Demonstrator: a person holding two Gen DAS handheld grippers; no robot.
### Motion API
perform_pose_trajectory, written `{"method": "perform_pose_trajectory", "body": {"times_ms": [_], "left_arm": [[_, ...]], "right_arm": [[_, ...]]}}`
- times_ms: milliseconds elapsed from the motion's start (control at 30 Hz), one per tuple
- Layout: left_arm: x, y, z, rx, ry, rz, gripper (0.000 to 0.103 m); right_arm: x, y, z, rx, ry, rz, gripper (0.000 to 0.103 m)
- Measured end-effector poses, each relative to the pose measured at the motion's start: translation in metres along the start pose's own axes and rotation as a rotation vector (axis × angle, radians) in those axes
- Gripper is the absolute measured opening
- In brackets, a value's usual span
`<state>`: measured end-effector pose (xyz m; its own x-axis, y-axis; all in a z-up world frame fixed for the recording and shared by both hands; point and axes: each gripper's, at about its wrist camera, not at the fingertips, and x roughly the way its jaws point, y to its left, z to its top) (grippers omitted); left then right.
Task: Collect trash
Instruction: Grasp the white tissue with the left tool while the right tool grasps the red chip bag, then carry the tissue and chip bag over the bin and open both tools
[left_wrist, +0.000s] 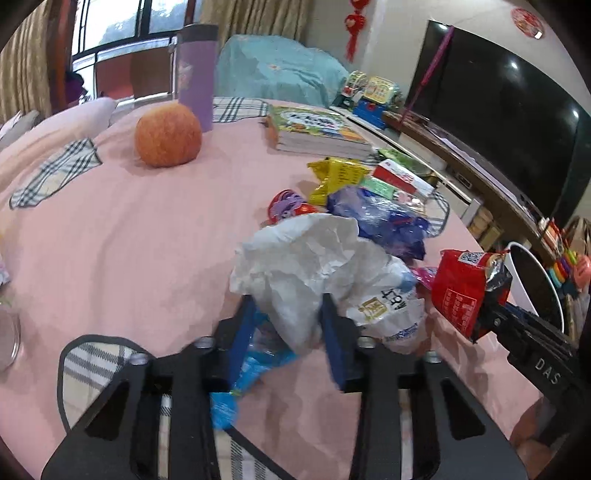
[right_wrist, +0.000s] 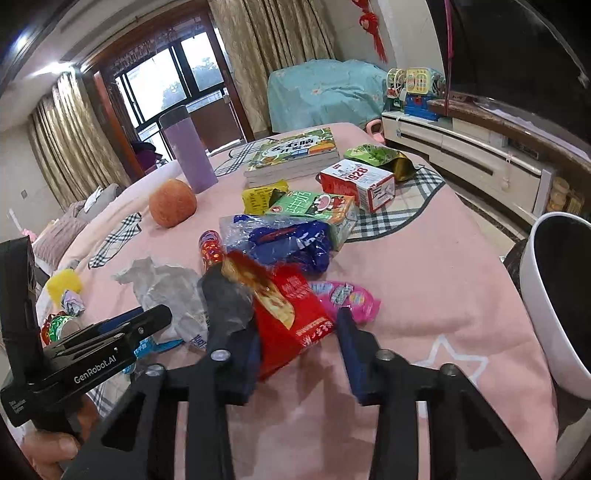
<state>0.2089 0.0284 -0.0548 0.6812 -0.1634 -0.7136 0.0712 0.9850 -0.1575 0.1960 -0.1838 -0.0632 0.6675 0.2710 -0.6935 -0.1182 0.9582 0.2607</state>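
Pink cloth with checked patches covers the table (right_wrist: 424, 266), and behind it stand gold curtains, a window and a dark television on a low cabinet.

The left gripper (left_wrist: 290, 314) reaches in low over the near edge, its blue fingers (left_wrist: 334, 332) pointing toward the middle of the table. The jaws stand partly apart with a crumpled white plastic bag (left_wrist: 306, 258) between them; both fingers press against the bag's lower folds. A light blue wrapper (left_wrist: 255, 362) lies under the gripper on the cloth.

The right gripper (right_wrist: 299, 343) comes in from the table's right side, tilted slightly down. Its jaws are fairly wide, and a red snack packet (right_wrist: 291, 317) sits between the fingers, its torn top sticking up; whether the pads actually press it cannot be told from the right wrist view. In the left wrist view the same packet (left_wrist: 461, 291) appears raised off the cloth at that gripper's tip.

Just beyond the red packet lie a pink wrapper (right_wrist: 347, 299), a blue plastic bag (right_wrist: 291, 240), a green carton (right_wrist: 314, 208), a yellow wrapper (right_wrist: 262, 195) and a red and white box (right_wrist: 358, 184). An apple (right_wrist: 171, 206), a purple tumbler (right_wrist: 188, 155) and a stack of books (right_wrist: 291, 155) stand toward the far edge. A white bin (right_wrist: 535, 302) with a dark lining stands off the right edge.
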Motion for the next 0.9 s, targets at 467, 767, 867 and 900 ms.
{"method": "perform_pose_trajectory", "body": {"times_ms": [467, 767, 867, 900], "left_arm": [[-0.043, -0.018, -0.006, -0.004, -0.06, -0.056, 0.015], [-0.059, -0.057, -0.013, 0.054, -0.067, -0.139, 0.015], [-0.058, -0.075, -0.017, 0.078, -0.054, -0.166, 0.015], [-0.058, -0.079, -0.017, 0.083, -0.051, -0.173, 0.015]], "right_arm": [[-0.045, -0.029, -0.007, 0.059, -0.065, 0.005, 0.03], [-0.071, -0.053, -0.016, 0.104, -0.095, -0.008, 0.03], [-0.077, -0.063, -0.02, 0.118, -0.101, -0.02, 0.03], [-0.079, -0.067, -0.021, 0.125, -0.103, -0.025, 0.03]]}}
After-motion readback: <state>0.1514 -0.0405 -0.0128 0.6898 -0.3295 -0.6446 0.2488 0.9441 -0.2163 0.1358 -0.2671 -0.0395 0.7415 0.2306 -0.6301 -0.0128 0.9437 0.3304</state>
